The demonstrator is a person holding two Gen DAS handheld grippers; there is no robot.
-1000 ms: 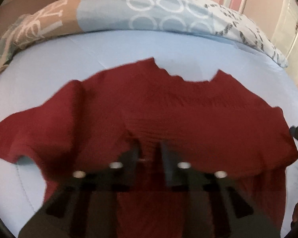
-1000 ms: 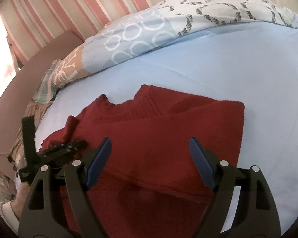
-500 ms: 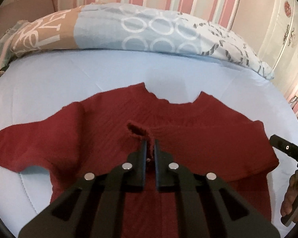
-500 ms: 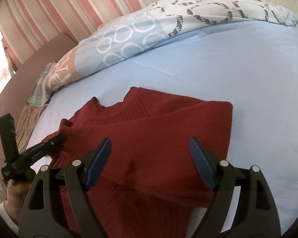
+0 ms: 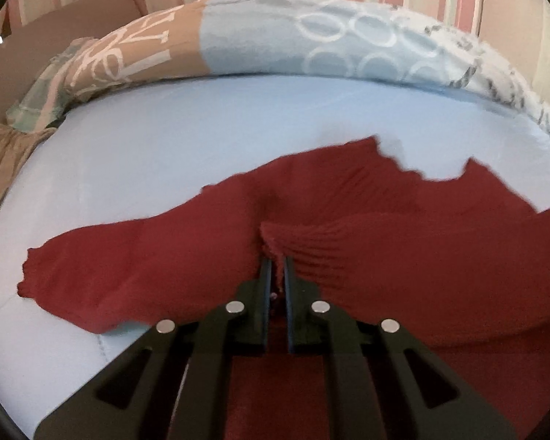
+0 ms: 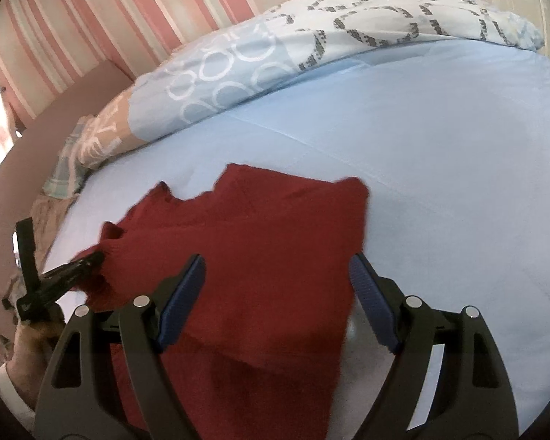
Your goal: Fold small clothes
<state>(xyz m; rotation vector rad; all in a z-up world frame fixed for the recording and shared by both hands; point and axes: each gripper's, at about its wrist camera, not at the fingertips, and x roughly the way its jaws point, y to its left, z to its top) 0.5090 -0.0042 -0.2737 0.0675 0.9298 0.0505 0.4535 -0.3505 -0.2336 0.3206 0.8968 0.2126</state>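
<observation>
A dark red knit top [image 5: 403, 242] lies on the pale blue bed sheet [image 5: 172, 146], its right side folded over the body. My left gripper [image 5: 276, 262] is shut on a pinched ridge of the red fabric near the middle of the top, lifting it a little. One sleeve [image 5: 91, 275] trails out to the left. In the right wrist view the same top [image 6: 260, 275] lies below my right gripper [image 6: 277, 282], which hovers open over it with nothing between its blue pads [image 6: 187, 286]. The left gripper [image 6: 69, 275] shows at that view's left edge, held by a hand.
A rolled duvet [image 5: 311, 47] in blue, tan and ring patterns lies across the back of the bed under a striped pink wall. A brown headboard [image 6: 55, 117] and crumpled bedding sit at the left. Bare sheet [image 6: 440, 146] spreads to the right of the top.
My left gripper closed on the fabric, then moved left with it, pulling the cloth into a raised ridge. The right gripper stayed open over the top.
</observation>
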